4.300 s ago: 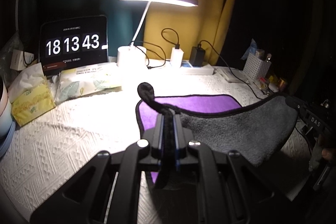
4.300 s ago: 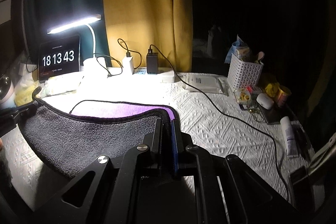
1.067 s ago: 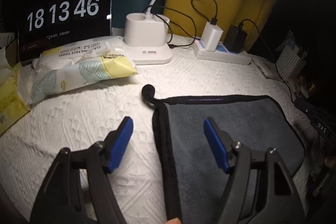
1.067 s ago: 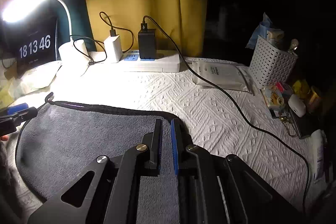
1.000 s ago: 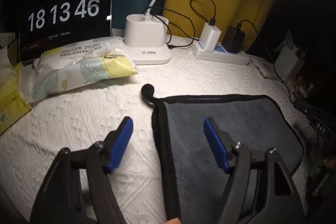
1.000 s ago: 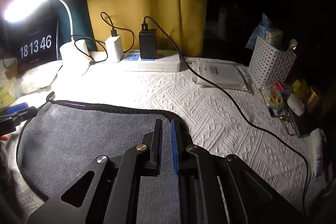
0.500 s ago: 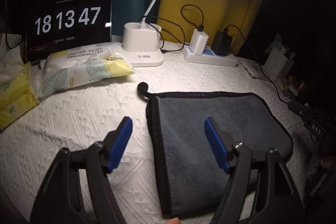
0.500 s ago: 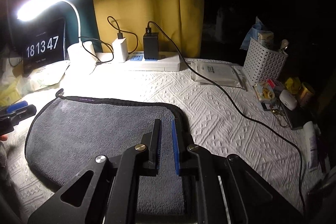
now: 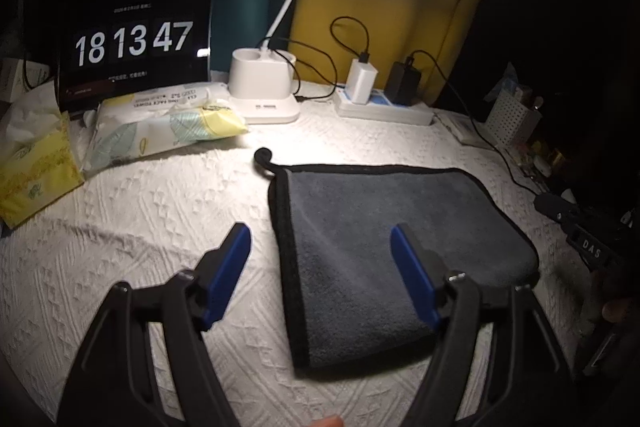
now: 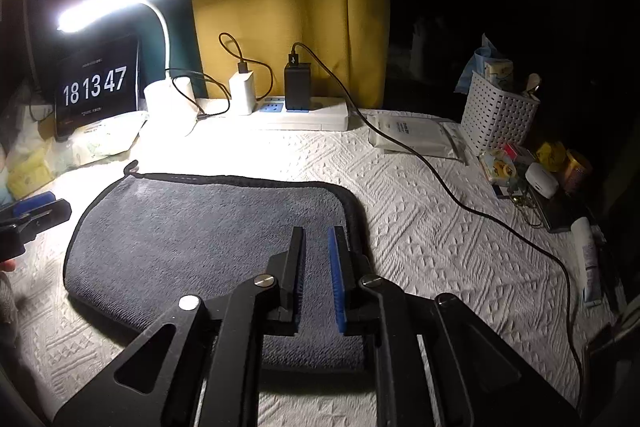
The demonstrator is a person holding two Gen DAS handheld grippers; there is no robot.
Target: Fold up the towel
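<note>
With the towel (image 9: 384,239) lying folded once on the table (image 9: 152,211), left tongs (image 9: 320,267) gape empty; right tongs (image 10: 316,275) stand slightly parted, empty; further folds probably remain.

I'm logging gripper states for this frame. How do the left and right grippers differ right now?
The left gripper is spread wide, straddling the towel's left edge; the right gripper shows only a narrow gap, over the towel's right part. The left has blue pads on both fingers; on the right only one shows blue. Neither holds the towel.
</note>
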